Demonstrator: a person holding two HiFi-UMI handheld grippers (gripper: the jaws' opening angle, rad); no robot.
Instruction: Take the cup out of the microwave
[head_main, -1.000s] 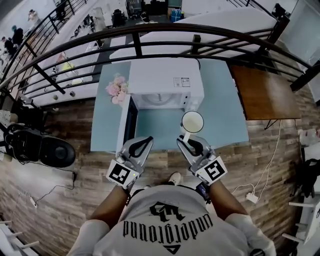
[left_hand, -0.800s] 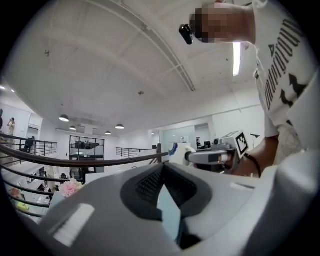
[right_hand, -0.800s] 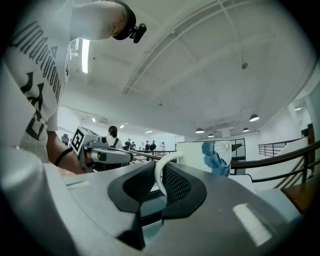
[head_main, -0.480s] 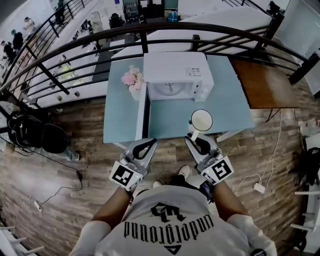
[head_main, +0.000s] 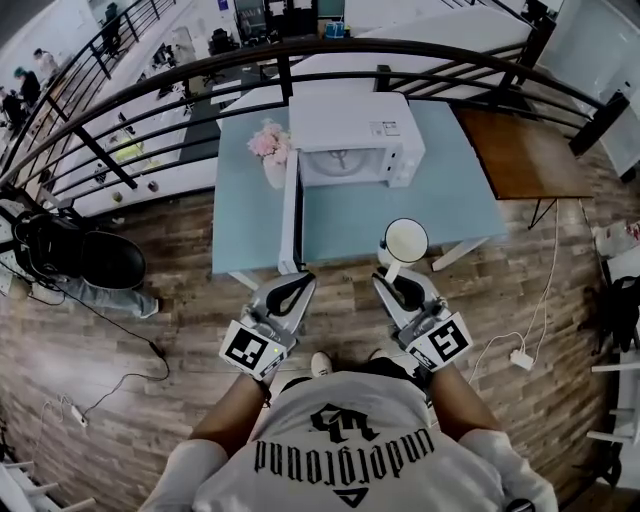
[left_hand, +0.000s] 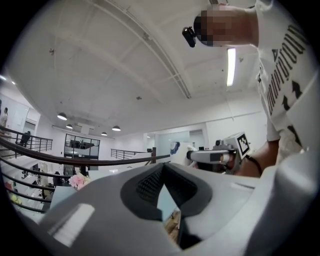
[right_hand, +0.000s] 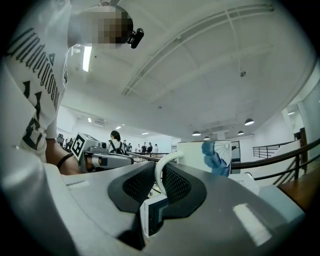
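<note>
In the head view the white microwave (head_main: 350, 135) stands at the back of a light blue table (head_main: 450, 200), its door (head_main: 291, 210) swung open toward me. A white cup (head_main: 406, 241) hangs over the table's near edge, outside the microwave, and my right gripper (head_main: 393, 277) is shut on its handle. The right gripper view shows the handle (right_hand: 159, 172) pinched between the pads, with the blue-patterned cup (right_hand: 215, 155) beyond my right gripper (right_hand: 159, 175). My left gripper (head_main: 298, 281) is level beside it, near the door's edge, shut and holding nothing; its tips meet in the left gripper view (left_hand: 162, 169).
Pink flowers (head_main: 268, 143) stand left of the microwave. A dark metal railing (head_main: 150, 90) curves behind the table. A brown wooden table (head_main: 530, 150) adjoins on the right. Cables and a power strip (head_main: 520, 358) lie on the wooden floor.
Both grippers have drawn back from the microwave along with me, and the cup has come from near the microwave's front to the table's near edge. The grip on the handle has not changed.
</note>
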